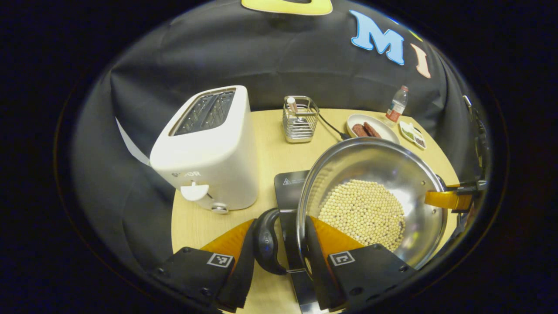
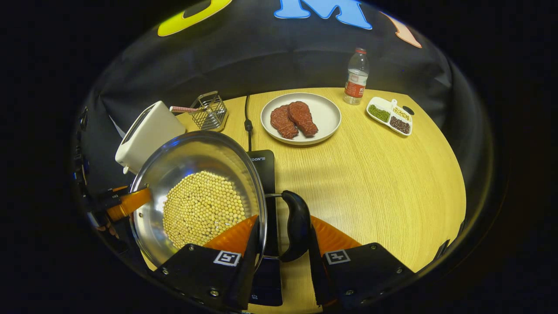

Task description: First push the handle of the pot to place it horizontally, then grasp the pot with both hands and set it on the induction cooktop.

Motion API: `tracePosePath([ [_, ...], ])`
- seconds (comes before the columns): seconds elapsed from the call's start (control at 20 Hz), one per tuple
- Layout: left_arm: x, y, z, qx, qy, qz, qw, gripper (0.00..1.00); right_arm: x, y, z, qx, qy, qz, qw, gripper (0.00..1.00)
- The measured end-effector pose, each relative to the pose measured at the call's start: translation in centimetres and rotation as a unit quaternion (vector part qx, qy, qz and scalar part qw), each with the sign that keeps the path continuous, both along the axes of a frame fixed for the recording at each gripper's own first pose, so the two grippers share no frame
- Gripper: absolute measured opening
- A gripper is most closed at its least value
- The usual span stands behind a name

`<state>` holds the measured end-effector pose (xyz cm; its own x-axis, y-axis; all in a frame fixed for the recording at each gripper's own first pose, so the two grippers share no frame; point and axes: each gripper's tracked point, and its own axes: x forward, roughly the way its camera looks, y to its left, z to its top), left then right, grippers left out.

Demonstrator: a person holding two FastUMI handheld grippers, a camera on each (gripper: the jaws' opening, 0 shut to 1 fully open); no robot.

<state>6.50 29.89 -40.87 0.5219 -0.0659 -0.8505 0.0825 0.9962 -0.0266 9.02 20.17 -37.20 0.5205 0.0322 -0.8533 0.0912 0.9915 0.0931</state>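
Left gripper view has your left gripper [image 1: 279,261] clamped on one black side handle [image 1: 267,241] of the shiny steel pot of pale beans [image 1: 370,200], right gripper [image 2: 283,257] likewise — carrying step — so lower it level onto the black induction cooktop [image 2: 265,163].

I read "GON" on the induction cooktop [image 2: 263,162] edge; a warning triangle [image 1: 287,181] marks its corner.
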Motion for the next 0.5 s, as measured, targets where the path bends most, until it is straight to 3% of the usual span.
tracePosePath([
  [0.25, 0.3, 0.2, -0.1, -0.003, -0.013, 0.005, 1.0, 0.68, 0.5, 0.0, 0.1, 0.01, -0.012, 0.002, 1.0, 0.56],
  [0.3, 0.2, 0.3, 0.1, -0.002, -0.017, 0.008, 1.0, 0.65, 0.6, 0.0, 0.2, 0.014, -0.015, 0.006, 1.0, 0.51],
  [0.4, 0.3, 1.2, 0.8, 0.0, -0.031, 0.028, 0.999, 0.75, 0.9, 0.0, 0.8, 0.015, -0.028, 0.019, 0.999, 0.62],
  [0.45, 0.1, 1.3, 1.5, -0.01, -0.039, 0.043, 0.998, 0.84, 1.2, -0.3, 1.5, 0.013, -0.041, 0.027, 0.999, 0.65],
  [0.5, 0.0, 1.5, 2.0, -0.018, -0.048, 0.059, 0.997, 0.94, 1.4, -0.4, 2.0, 0.012, -0.054, 0.035, 0.998, 0.74],
])
